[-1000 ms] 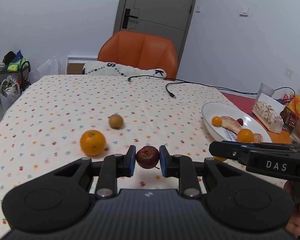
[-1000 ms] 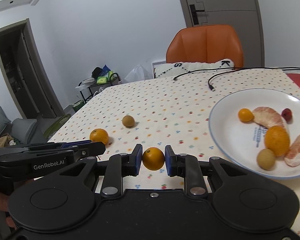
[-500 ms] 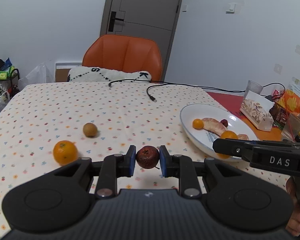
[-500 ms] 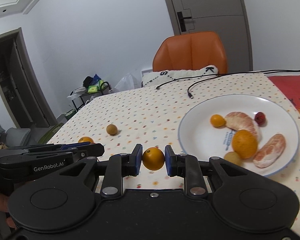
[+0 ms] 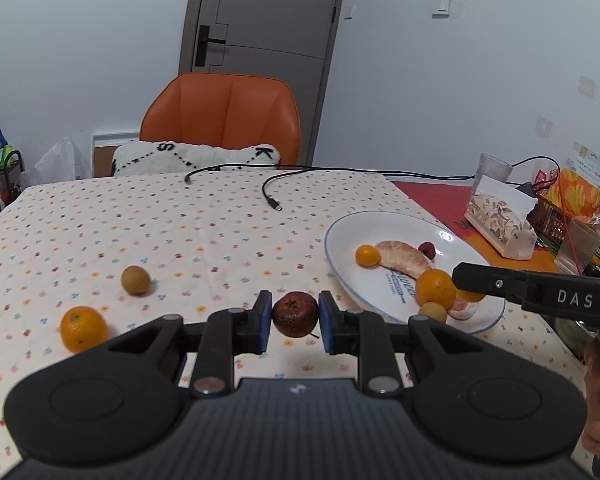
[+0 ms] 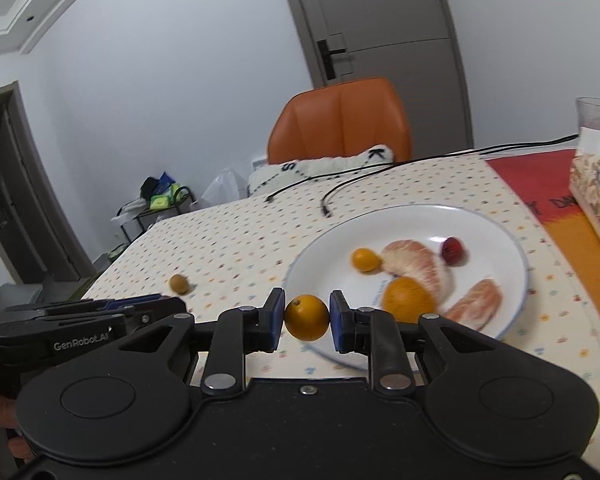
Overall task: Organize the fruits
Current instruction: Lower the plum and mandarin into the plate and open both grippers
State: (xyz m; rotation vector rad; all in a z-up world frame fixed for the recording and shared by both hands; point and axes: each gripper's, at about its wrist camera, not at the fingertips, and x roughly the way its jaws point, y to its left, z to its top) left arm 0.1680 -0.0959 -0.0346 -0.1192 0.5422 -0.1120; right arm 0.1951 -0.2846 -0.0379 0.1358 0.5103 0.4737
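On table's right edge: plate holds six fruits | left hand-held gripper clamps red fruit | right hand-held gripper clamps kumquat | left to do: orange, longan

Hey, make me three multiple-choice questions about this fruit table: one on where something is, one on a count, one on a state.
1. Where does the small brown fruit lie?
A. on the plate
B. on the tablecloth, left of the plate
C. on the chair

2. How many fruits lie loose on the tablecloth, off the white plate?
A. two
B. four
C. none

3. What is the state of the right tongs?
A. wide open and empty
B. shut on a dark red fruit
C. shut on a small orange fruit

Answers: 1 B, it sits on the cloth. 2 A, only the brown fruit and an orange. 3 C, both pads press the orange fruit.
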